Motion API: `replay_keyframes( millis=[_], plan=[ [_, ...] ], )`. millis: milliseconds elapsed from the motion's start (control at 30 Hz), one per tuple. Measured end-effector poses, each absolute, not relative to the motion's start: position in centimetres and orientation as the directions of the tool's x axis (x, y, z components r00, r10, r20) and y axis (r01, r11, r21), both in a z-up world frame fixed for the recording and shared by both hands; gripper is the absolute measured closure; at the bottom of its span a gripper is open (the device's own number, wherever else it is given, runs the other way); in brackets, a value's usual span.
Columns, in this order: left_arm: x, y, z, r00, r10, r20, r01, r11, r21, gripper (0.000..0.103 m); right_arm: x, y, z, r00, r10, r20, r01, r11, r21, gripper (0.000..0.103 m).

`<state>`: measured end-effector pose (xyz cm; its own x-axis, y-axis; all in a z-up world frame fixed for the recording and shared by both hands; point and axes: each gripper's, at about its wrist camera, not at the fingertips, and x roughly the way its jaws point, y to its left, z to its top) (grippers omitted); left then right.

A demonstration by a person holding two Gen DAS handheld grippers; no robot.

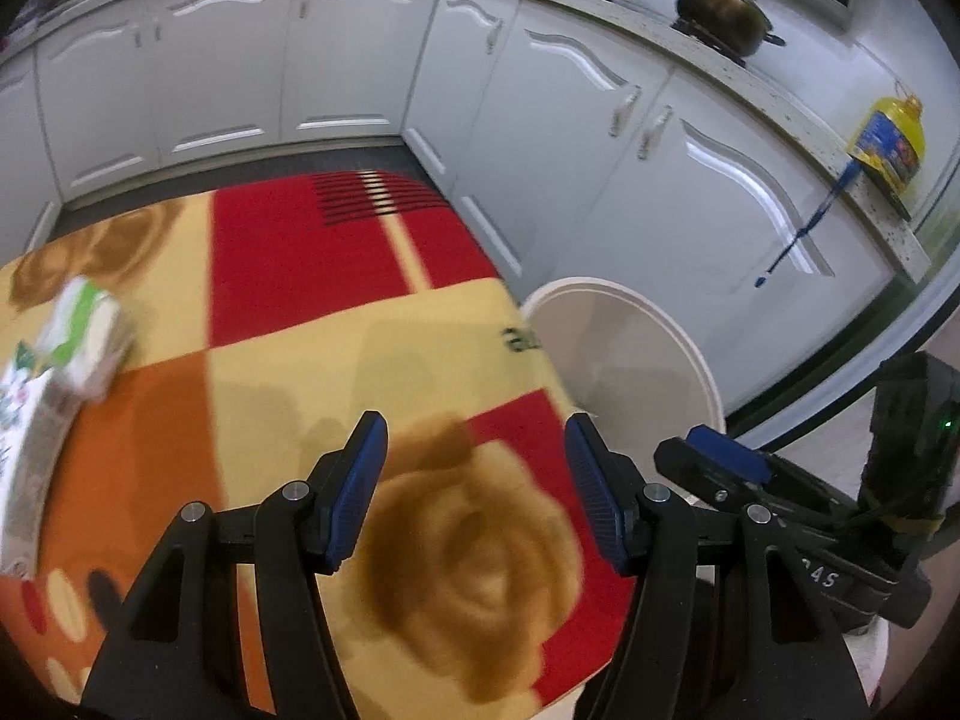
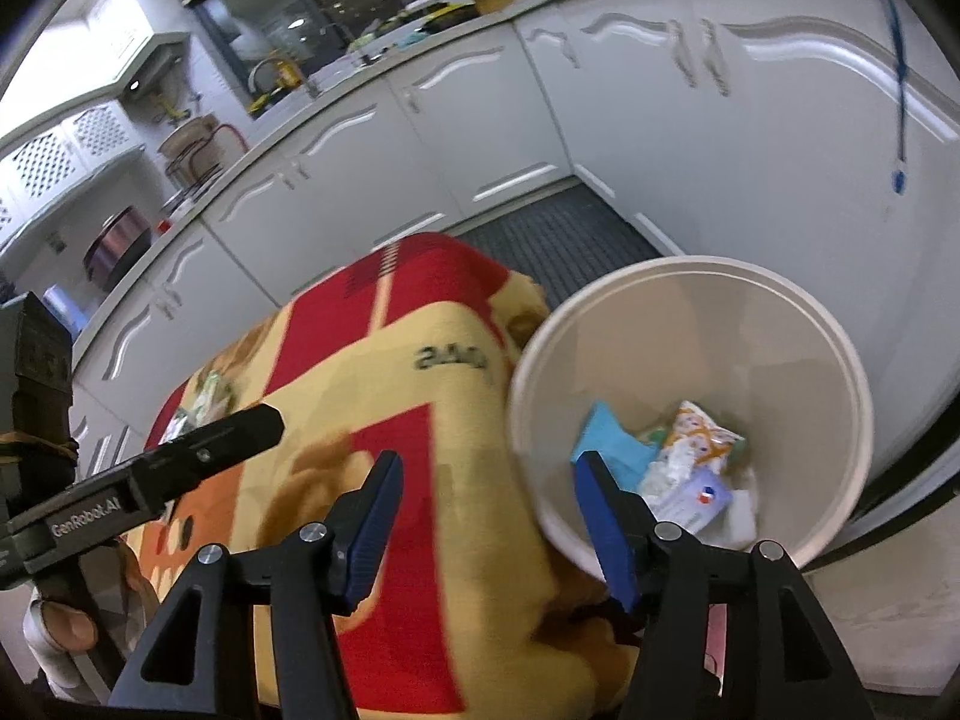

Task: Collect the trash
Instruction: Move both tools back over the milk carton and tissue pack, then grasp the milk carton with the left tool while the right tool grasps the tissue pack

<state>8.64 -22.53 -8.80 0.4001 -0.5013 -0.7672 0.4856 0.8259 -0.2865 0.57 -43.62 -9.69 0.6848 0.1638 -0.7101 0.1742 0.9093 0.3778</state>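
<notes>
Both claws hang over the blanket (image 1: 372,324), w/ the white bin (image 2: 690,300) as the marker beside it. Left gripper (image 1: 474,492) is spread wide, nothing btwn its blue pads (image 1: 354,498), sitting over the brown rose patch on the near side of the blanket, left of the bin. Right gripper (image 2: 486,522) is also spread wide & empty; its left pad over the blanket edge, its right pad (image 2: 606,534) crossing the bin's near rim.

Trash (image 2: 678,468) lies in the bottom of the bin: a blue piece, a printed orange-white wrapper, some white packets, all piled together. A green-white pack (image 1: 84,336) lies on the blanket's far-left side, well apart from the bin; blurred, so can't read it.

White cabinets (image 1: 600,138) stand right behind the bin. On the counter above them: a dark pot (image 1: 720,12) & a yellow bottle (image 1: 888,144).
</notes>
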Motion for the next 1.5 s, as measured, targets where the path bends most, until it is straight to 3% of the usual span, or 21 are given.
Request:
replay_keyframes(
  millis=[667, 1033, 1500],
  plan=[
    [8.5, -11.3, -8.6, 0.465, -0.438, -0.77, 0.359, 0.888, -0.288, 0.043, 4.1, -33.9, -9.6, 0.634, 0.276, -0.722, -0.003, 0.935, 0.354, 0.039],
    [9.7, -3.2, -7.7, 0.501, -0.379, -0.779, 0.332, 0.914, -0.231, 0.026, 6.2, -29.7, -9.7, 0.592, 0.332, -0.734, -0.088, 0.932, 0.351, 0.034],
    [14.7, -3.7, -12.1, 0.428, -0.278, -0.86, 0.387, 0.916, -0.103, 0.027, 9.3, -25.9, -10.1, 0.546, 0.356, -0.759, -0.141, 0.932, 0.335, 0.033]
  ],
)
